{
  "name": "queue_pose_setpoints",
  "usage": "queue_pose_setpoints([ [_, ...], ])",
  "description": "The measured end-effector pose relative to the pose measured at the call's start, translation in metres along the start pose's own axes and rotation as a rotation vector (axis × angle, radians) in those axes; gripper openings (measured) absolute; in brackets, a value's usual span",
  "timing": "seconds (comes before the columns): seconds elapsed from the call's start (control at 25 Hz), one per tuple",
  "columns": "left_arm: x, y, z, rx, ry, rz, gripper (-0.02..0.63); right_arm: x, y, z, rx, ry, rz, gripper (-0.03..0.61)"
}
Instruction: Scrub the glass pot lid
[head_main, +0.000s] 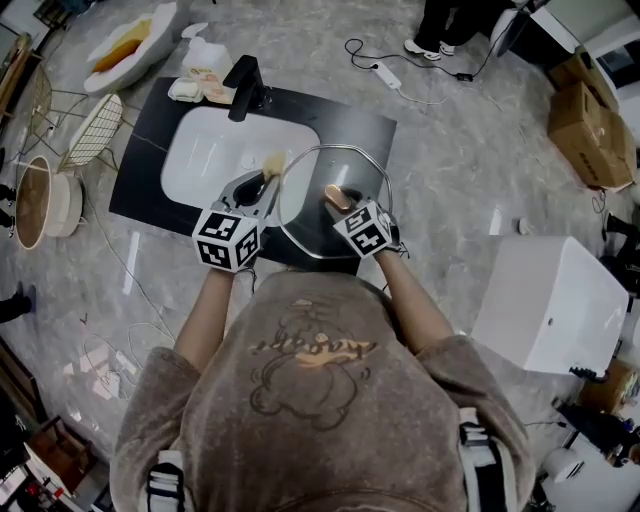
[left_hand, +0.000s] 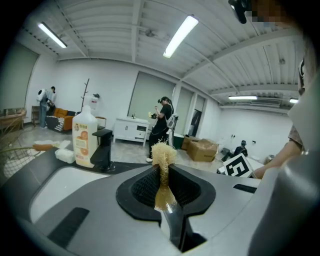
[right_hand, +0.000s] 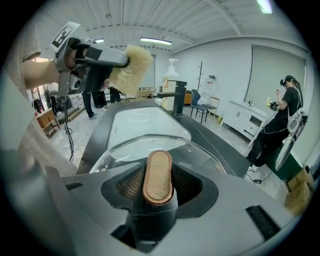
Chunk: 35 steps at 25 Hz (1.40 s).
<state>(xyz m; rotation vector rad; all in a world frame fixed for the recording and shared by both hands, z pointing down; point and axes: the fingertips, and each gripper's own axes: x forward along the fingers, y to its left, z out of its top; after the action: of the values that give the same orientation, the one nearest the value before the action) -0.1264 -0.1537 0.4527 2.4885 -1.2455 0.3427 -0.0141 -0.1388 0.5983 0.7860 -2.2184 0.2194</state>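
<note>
The glass pot lid (head_main: 308, 222) lies over the right part of the black counter (head_main: 145, 190), its rim reaching the white sink (head_main: 215, 150). My right gripper (head_main: 342, 202) is shut on the lid's wood-topped knob (head_main: 336, 196); in the right gripper view the knob (right_hand: 158, 176) sits pinched between the jaws, with the lid glass (right_hand: 145, 145) beyond. My left gripper (head_main: 266, 180) is shut on a straw-coloured fibre scrubber (head_main: 273, 163), held over the sink's right edge just left of the lid. The scrubber (left_hand: 162, 170) stands up between the jaws and shows too in the right gripper view (right_hand: 132, 62).
A black faucet (head_main: 245, 85), a soap bottle (head_main: 205, 55) and a sponge (head_main: 187, 90) stand at the counter's far side. Wire baskets (head_main: 95, 130) are on the floor to the left, a white cabinet (head_main: 555, 300) and cardboard boxes (head_main: 590, 120) to the right. A person stands in the background (left_hand: 161, 127).
</note>
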Motion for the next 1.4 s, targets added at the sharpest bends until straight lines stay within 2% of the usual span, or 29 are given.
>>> queue_pose_setpoints([
  [0.12,0.025,-0.006,0.004,0.110,0.044,-0.070,0.060,0.000,0.000,0.002,0.001,0.000,-0.004,0.173],
  [0.24,0.056,-0.017,0.008,0.255,0.096,-0.171,0.060,-0.001,0.001,0.002,0.008,0.008,-0.002,0.173],
  [0.52,0.127,-0.063,-0.006,0.668,0.232,-0.504,0.060,-0.001,-0.001,0.001,0.018,0.008,-0.004,0.173],
  [0.6,0.140,-0.071,-0.021,0.839,0.278,-0.602,0.060,-0.001,0.000,0.001,0.023,0.004,-0.003,0.173],
  [0.68,0.151,-0.075,-0.037,1.071,0.308,-0.687,0.060,-0.001,0.000,0.002,0.030,-0.001,-0.002,0.173],
  [0.8,0.168,-0.080,-0.056,1.411,0.284,-0.810,0.060,-0.001,-0.004,0.002,0.037,-0.005,-0.007,0.173],
  [0.88,0.175,-0.086,-0.065,1.557,0.245,-0.897,0.060,0.000,-0.004,0.002,0.041,-0.003,-0.005,0.172],
  [1.0,0.180,-0.099,-0.079,1.697,0.184,-1.030,0.060,0.002,-0.004,0.003,0.051,-0.003,0.000,0.172],
  [1.12,0.186,-0.111,-0.092,1.784,0.132,-1.134,0.060,0.002,-0.005,0.002,0.062,-0.004,0.000,0.173],
  [1.28,0.194,-0.117,-0.110,1.834,0.093,-1.239,0.060,0.004,-0.008,0.002,0.073,-0.006,-0.002,0.173],
  [1.4,0.193,-0.124,-0.120,1.820,0.096,-1.307,0.060,0.003,-0.009,0.000,0.080,0.000,-0.004,0.173],
])
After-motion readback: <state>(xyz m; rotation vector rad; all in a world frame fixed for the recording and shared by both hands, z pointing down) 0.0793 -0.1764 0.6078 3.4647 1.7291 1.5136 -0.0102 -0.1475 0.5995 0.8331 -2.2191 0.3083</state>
